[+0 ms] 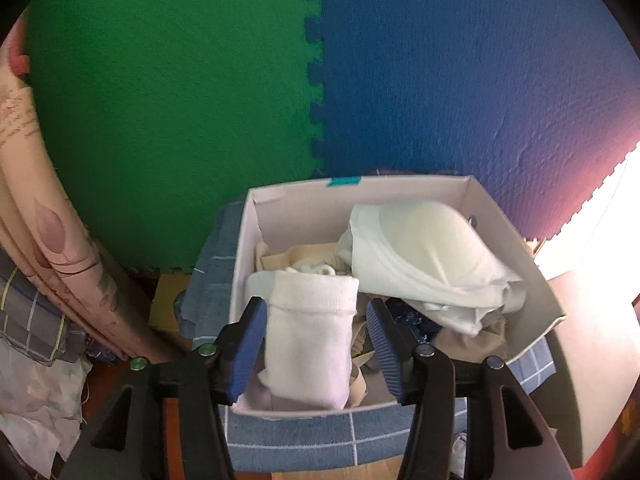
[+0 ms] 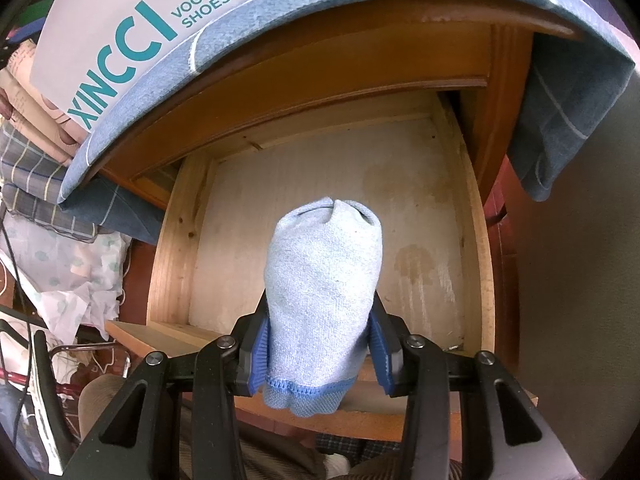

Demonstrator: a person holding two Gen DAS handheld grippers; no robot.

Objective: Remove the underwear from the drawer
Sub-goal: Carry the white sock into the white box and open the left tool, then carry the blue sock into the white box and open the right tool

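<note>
In the left wrist view my left gripper (image 1: 316, 344) is open over a white shoe box (image 1: 516, 240) full of underwear. A folded white garment (image 1: 312, 336) lies between its blue pads (image 1: 248, 348), which stand apart from the cloth on the right side. A white bra (image 1: 424, 256) lies at the box's back right. In the right wrist view my right gripper (image 2: 320, 344) is shut on a rolled light-blue piece of underwear (image 2: 324, 280), held above the open wooden drawer (image 2: 320, 208), whose pale bottom shows bare.
The shoe box (image 2: 120, 28) sits on a blue checked towel (image 1: 304, 436) on top of the wooden cabinet (image 2: 360, 52). Green and blue foam mats (image 1: 312, 80) cover the wall behind. Folded fabrics (image 1: 48, 240) are stacked to the left.
</note>
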